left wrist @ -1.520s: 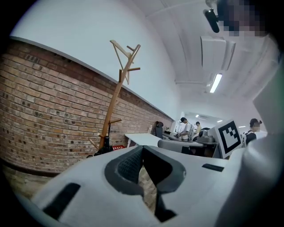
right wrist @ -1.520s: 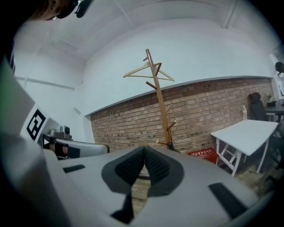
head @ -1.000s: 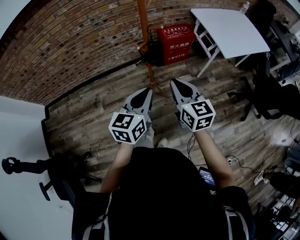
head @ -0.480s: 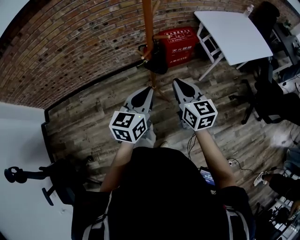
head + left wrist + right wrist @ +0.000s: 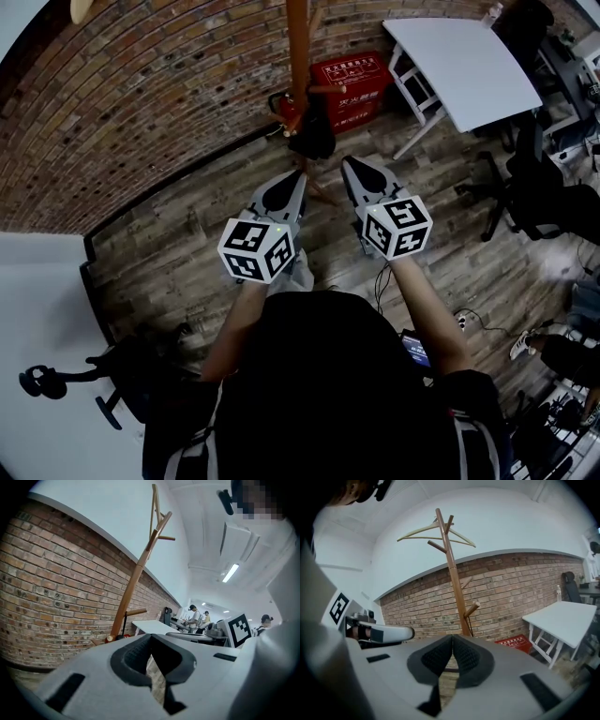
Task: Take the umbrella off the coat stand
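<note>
A wooden coat stand (image 5: 298, 56) rises against the brick wall. A folded black umbrella (image 5: 312, 133) hangs low on it by a red handle. My left gripper (image 5: 299, 176) and right gripper (image 5: 348, 163) are held side by side, pointing at the stand, a short way before the umbrella and apart from it. Both are shut with nothing between the pads. In the left gripper view the stand (image 5: 136, 576) leans up to the left of the gripper (image 5: 150, 637). In the right gripper view the stand (image 5: 453, 573) carries a hanger (image 5: 436, 530) on top, above the gripper (image 5: 453, 637); the umbrella is mostly hidden behind the jaws.
A red box (image 5: 352, 84) stands on the floor right behind the stand. A white folding table (image 5: 464, 58) is to the right, with black office chairs (image 5: 544, 192) beyond it. Another dark chair (image 5: 122, 375) sits at the lower left. People work at desks far off (image 5: 194, 618).
The stand and the hanging umbrella have drawn closer to both grippers as the person walks toward them. Both grippers stay shut and side by side.
</note>
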`<state>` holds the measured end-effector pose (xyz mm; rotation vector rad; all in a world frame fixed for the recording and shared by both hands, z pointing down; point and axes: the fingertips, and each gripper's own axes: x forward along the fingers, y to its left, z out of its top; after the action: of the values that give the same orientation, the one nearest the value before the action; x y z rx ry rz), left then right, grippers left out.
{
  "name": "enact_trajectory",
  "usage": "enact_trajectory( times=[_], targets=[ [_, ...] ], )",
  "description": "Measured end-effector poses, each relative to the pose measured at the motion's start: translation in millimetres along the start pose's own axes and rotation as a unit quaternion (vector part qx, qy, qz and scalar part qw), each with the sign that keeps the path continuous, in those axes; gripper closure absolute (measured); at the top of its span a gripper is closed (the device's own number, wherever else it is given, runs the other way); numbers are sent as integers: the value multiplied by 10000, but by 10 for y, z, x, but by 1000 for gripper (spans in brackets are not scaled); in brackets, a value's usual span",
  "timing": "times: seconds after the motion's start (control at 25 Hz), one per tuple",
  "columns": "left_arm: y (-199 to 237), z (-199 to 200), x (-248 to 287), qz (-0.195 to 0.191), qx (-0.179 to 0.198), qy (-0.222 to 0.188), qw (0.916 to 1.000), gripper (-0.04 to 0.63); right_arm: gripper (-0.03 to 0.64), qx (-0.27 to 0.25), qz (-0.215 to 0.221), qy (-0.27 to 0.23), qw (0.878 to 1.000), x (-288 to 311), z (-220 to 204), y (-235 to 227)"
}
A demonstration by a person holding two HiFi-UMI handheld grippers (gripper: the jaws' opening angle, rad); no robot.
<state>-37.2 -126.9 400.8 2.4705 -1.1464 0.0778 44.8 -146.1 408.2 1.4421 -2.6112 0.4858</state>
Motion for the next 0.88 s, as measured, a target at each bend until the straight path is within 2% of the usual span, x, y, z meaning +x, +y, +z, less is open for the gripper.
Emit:
enact_trajectory(
  times=[0.48,0.88],
  targets=[
    [242,66,323,-478,2,223,9986,577,587,2,-287,102,9995,337,-14,-114],
    [329,75,450,-329,-54,278,9991,577,586,12,-217,199,9996,472,-14,-259]
  ],
)
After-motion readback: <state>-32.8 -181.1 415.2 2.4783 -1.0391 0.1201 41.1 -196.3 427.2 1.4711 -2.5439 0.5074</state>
